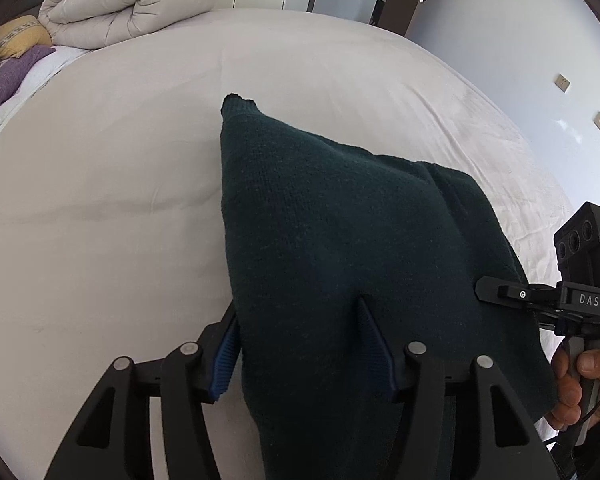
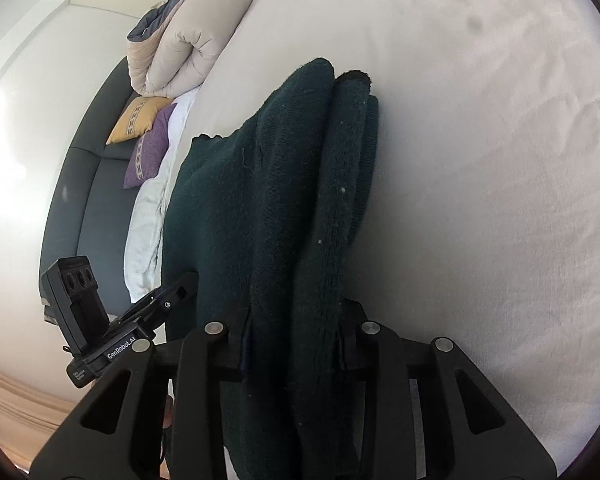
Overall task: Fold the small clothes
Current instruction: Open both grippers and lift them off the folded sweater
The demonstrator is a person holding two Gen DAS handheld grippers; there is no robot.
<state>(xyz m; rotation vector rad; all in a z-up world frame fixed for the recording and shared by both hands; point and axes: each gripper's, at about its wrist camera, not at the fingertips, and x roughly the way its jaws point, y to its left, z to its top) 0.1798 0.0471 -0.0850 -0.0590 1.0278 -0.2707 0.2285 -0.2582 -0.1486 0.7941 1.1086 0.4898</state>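
The dark green knitted sweater (image 1: 340,248) lies folded on the white bed (image 1: 120,200), its narrow cuff end pointing toward twelve o'clock in the left wrist view and the broad part spreading toward four o'clock.

The left claw (image 1: 300,340) comes in from six o'clock with its fingers spread. One blue-padded finger (image 1: 226,356) sits just outside the sweater's edge at about seven o'clock; the other pokes up through the fabric near the middle. The cloth drapes over and between them, and the pads do not press together on it.

In the right wrist view the sweater (image 2: 268,208) hangs in thick folds running from six o'clock up toward twelve. The right claw (image 2: 292,352) pinches a bunched fold of it: the knit fills the narrow gap between the two fingers and covers their tips. A hand (image 1: 576,384) wrapped around the grip of this tool shows at four o'clock in the left wrist view.

At ten to eleven o'clock in the left view a rolled beige duvet (image 1: 132,4) rests at the head of the bed, with a yellow cushion (image 1: 18,36) and a purple cushion (image 1: 8,80) just beside it. A wall with two sockets (image 1: 562,83) rises at two o'clock.
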